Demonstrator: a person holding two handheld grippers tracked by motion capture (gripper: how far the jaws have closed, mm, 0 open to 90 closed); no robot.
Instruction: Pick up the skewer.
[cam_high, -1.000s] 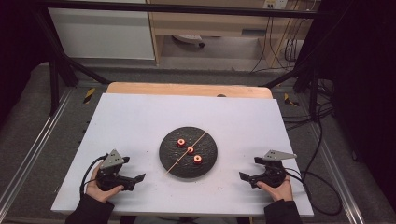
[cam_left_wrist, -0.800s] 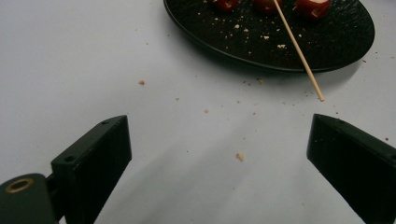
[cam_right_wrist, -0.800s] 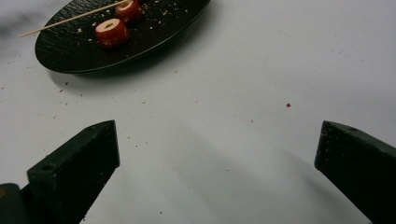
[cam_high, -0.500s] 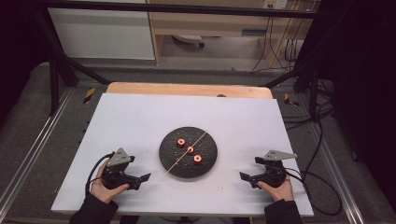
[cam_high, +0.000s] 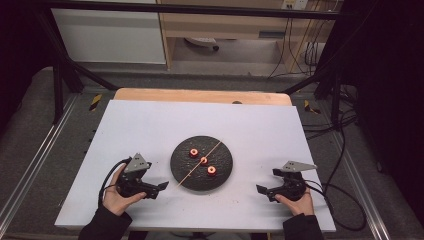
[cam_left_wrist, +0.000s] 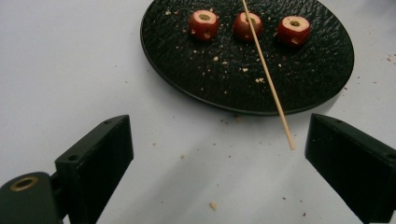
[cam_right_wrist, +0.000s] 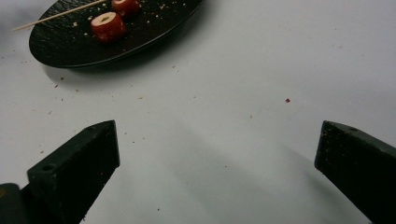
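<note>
Skewer (cam_left_wrist: 268, 79) lay slantwise across black plate (cam_high: 180, 172) at mid-table, near tip overhanging the rim at near left, far end running to far right over the middle of three red fruit pieces (cam_left_wrist: 247, 25). Long axis pointed almost straight at left gripper (cam_high: 155, 189), jaws spread wide and empty, tip just ahead of the gap in the left gripper view, closer to the right-hand jaw there. Right gripper (cam_high: 264, 190) rested well apart at near right, likewise spread and empty. Left hand (cam_high: 116, 196) judged nearer, so likely the one to pinch the overhanging tip.
</note>
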